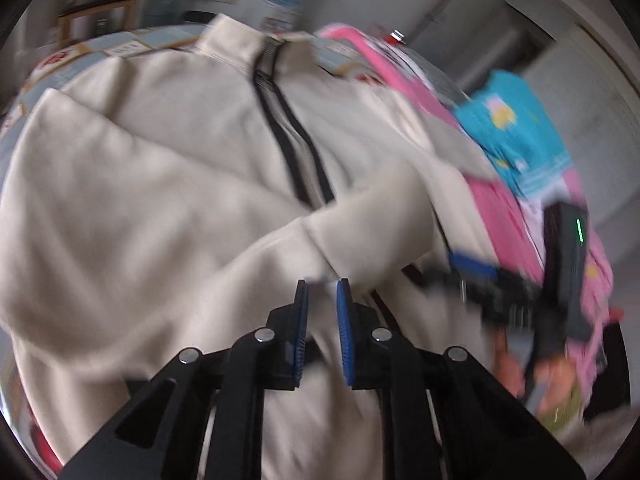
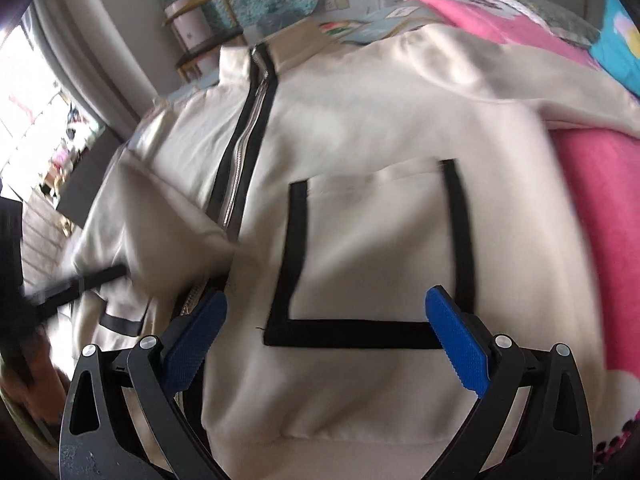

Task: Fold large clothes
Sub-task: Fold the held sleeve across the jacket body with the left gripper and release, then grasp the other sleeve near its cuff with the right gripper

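Observation:
A cream zip-up jacket [image 1: 152, 168] with black zipper trim lies front up on the bed, collar at the far end. Its left sleeve [image 1: 360, 224] is folded across the chest. My left gripper [image 1: 322, 285] hovers just before the sleeve cuff, jaws narrowly apart, with nothing visibly between them. My right gripper [image 2: 326, 300] is wide open above the jacket's [image 2: 360, 128] black-edged pocket [image 2: 372, 248], near the hem, and it also shows in the left wrist view [image 1: 476, 268]. The left gripper shows blurred in the right wrist view [image 2: 116, 270].
A pink blanket [image 2: 600, 220] and a turquoise printed cloth [image 1: 516, 128] lie to the jacket's right. A patterned bedsheet [image 1: 132, 46] shows beyond the collar. A wooden side shelf [image 2: 200, 32] stands past the bed, with a window at the left.

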Motion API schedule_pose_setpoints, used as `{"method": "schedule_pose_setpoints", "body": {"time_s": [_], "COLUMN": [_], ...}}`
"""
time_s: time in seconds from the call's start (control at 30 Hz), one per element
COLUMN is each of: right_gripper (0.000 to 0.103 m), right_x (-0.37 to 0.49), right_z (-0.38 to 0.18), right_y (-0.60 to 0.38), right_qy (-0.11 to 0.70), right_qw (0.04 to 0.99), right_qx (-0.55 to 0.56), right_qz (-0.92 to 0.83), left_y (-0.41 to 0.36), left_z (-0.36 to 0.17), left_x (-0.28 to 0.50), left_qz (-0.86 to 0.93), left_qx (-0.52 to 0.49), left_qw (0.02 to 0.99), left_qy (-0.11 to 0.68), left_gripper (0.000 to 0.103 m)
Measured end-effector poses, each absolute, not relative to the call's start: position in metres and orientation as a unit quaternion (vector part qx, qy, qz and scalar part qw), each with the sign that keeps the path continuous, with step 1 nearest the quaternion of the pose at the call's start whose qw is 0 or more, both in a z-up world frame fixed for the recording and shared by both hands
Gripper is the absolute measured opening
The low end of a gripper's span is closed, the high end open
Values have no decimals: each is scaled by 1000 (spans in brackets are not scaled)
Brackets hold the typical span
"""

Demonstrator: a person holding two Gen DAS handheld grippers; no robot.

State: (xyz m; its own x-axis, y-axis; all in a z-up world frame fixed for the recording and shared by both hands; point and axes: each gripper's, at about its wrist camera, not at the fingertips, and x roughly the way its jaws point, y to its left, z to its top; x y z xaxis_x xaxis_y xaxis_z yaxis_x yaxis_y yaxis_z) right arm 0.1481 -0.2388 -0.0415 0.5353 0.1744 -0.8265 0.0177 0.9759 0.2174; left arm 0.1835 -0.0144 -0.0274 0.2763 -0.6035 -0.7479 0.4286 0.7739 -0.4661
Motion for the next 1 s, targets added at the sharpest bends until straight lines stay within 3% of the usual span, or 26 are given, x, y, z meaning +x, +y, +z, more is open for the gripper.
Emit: {"method": "schedule_pose_setpoints", "body": {"time_s": [0.2, 0.43, 0.63, 0.7, 0.77, 1.0], "right_gripper": [96, 96, 81, 74, 66, 62], "right_x": [132, 121, 126, 131, 134, 134], "right_z": [-23, -15, -38, -50, -57, -69], "right_y": [-271, -284, -265, -260, -259, -254], "right_qy": [457, 457, 483, 493, 499, 521], "right_qw": [870, 830, 761, 738, 720, 689], "right_qx": [170, 286, 377, 405, 427, 456], "right_qz": [68, 147, 214, 222, 225, 216], "left_y": [-24, -13, -7, -4, -7, 1], "left_z": [-32, -15, -13, -18, -28, -45], "left_x": [133, 124, 147, 156, 166, 172], "left_qz": [-353, -350, -311, -268, -228, -213], "left_qx": [-52, -74, -99, -96, -79, -88], "left_qw": [772, 796, 823, 836, 843, 832], "left_qy": [526, 489, 466, 470, 480, 505], "left_gripper": [15, 18, 19, 26, 26, 26]}}
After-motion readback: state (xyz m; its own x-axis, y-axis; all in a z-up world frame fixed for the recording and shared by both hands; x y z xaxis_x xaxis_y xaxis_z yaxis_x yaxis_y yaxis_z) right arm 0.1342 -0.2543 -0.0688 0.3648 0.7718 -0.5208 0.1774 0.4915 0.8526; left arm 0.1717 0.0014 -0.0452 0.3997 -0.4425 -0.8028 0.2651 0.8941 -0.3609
